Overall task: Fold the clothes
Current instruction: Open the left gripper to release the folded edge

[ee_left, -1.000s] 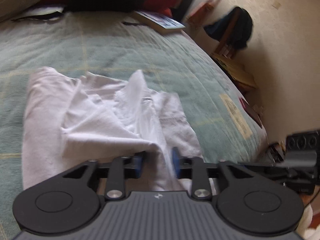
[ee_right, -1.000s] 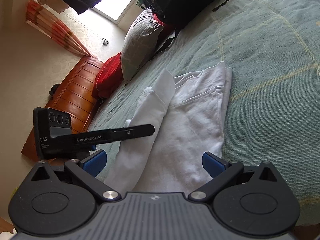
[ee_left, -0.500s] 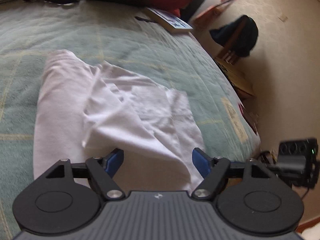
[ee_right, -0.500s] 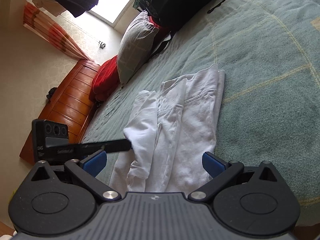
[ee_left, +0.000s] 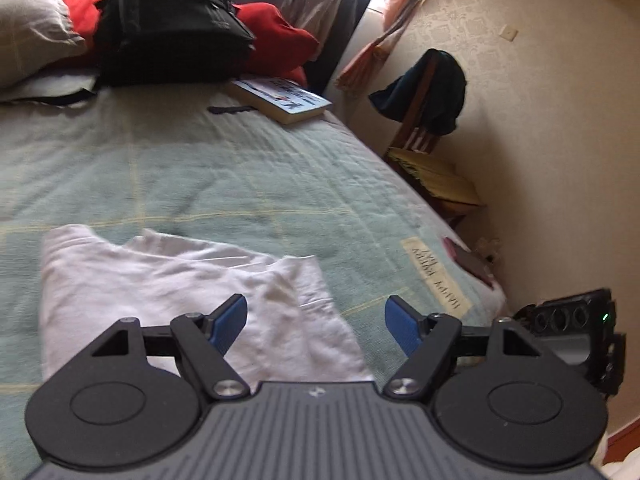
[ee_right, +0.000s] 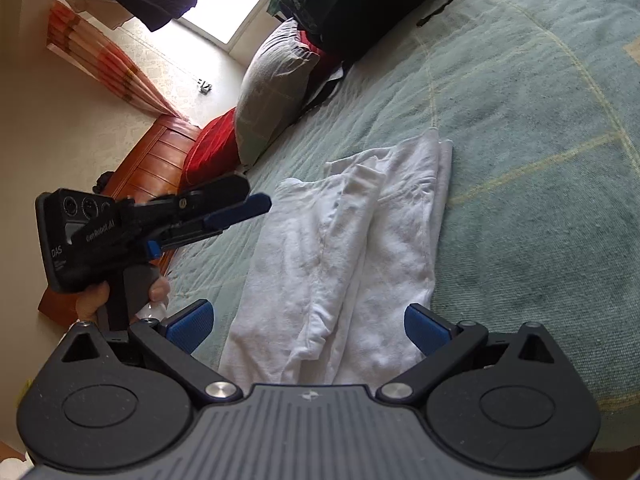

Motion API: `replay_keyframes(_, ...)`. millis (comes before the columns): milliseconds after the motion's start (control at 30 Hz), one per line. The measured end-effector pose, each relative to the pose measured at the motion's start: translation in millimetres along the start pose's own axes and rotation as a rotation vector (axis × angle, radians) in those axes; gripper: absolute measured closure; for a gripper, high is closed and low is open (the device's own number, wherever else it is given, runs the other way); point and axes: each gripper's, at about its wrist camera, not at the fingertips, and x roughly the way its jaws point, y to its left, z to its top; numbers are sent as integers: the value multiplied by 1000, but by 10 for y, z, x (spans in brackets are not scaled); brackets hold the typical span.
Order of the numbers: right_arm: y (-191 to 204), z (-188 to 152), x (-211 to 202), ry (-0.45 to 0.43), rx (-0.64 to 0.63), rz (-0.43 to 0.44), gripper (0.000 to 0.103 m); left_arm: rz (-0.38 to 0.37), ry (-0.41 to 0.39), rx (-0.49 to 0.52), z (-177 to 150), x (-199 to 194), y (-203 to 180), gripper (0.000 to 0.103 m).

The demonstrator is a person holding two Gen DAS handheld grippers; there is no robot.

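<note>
a pale green bedspread (ee_left: 240, 168) covers the bed across the frame. at the upper left a black backpack (ee_left: 172, 24) rests against red cushions (ee_left: 276, 36), beside a grey pillow (ee_left: 32, 24). a book (ee_left: 284, 98) lies right of the backpack. at the upper right, a wooden chair (ee_left: 424, 128) with dark clothing stands by the wall.

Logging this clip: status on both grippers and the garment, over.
Left gripper open, empty. Right gripper open, empty. White garment lies partly folded on the green bedspread, not held. Nothing in the way.
</note>
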Motion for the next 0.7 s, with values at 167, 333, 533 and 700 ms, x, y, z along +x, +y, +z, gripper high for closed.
replay_keyframes(167, 162, 91, 143, 27, -44, 90, 0, 231, 26, 22, -196, -334, 67, 20)
replay_keyframes(333, 230, 107, 498, 98, -30, 111, 0, 342, 5, 31, -551, -619, 113, 13)
replay_keyframes(533, 96, -1, 571, 107, 33, 18, 0, 330, 45, 4, -980, -649, 105, 12)
replay_keyframes(700, 43, -56, 631, 106, 39, 2, 0, 246, 37, 3, -1109, -695, 62, 12)
